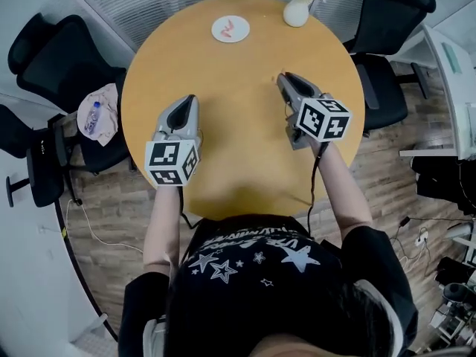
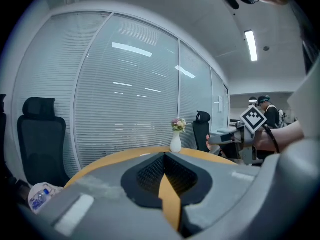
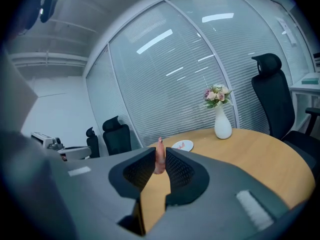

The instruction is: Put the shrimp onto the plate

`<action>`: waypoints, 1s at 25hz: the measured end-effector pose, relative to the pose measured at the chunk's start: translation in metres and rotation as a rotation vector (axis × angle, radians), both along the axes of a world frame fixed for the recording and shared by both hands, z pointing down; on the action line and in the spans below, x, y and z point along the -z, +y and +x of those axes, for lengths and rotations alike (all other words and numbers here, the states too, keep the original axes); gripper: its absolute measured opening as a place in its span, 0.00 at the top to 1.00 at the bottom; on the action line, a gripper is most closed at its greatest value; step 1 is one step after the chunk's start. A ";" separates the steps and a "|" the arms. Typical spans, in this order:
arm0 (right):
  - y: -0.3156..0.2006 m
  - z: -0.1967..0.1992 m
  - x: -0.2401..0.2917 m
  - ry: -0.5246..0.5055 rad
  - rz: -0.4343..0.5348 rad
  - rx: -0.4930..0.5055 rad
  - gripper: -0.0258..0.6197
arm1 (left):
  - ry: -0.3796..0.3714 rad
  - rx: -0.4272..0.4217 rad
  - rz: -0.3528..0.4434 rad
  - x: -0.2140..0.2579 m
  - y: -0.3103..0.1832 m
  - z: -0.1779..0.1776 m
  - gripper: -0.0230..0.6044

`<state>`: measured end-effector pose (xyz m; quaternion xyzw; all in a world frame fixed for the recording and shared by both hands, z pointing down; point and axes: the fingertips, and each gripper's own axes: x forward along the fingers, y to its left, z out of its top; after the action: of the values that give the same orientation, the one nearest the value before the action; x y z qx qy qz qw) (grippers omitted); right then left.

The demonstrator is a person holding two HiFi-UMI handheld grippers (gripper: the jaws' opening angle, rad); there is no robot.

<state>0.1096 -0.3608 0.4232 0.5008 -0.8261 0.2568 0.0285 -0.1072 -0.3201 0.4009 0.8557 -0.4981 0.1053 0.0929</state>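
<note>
The plate (image 1: 230,29) lies on the table (image 1: 245,169) near its far edge, and the vase (image 1: 297,11) stands to the plate's right, also at the far edge, near it but apart. The left gripper (image 1: 189,100) and the right gripper (image 1: 285,77) are over the table's middle, side by side and well apart, both on the person's side of the plate, with the shrimp (image 3: 159,156) between the right gripper's jaws. One chair (image 1: 56,50) stands off the table's left, with a bundle (image 1: 100,115) just left of the rim, and another chair (image 1: 387,28) stands off its far right.
</note>
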 end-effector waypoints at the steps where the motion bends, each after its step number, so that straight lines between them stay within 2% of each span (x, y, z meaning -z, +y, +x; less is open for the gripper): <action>1: -0.011 -0.003 -0.002 0.003 -0.003 0.002 0.86 | 0.002 -0.002 -0.002 -0.001 -0.009 -0.002 0.96; 12: -0.113 -0.030 -0.021 0.033 -0.032 -0.008 0.86 | 0.039 -0.003 -0.013 -0.015 -0.103 -0.030 0.96; 21: -0.182 -0.039 -0.068 0.097 -0.115 -0.029 0.86 | 0.031 -0.025 -0.081 -0.060 -0.144 -0.029 0.96; 25: -0.209 -0.048 -0.093 0.082 -0.161 -0.032 0.86 | 0.040 -0.018 -0.111 -0.082 -0.160 -0.032 0.96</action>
<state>0.0616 -0.5701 0.5166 0.5202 -0.7928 0.3021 0.0985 -0.1390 -0.4802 0.4830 0.8556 -0.4818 0.1164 0.1490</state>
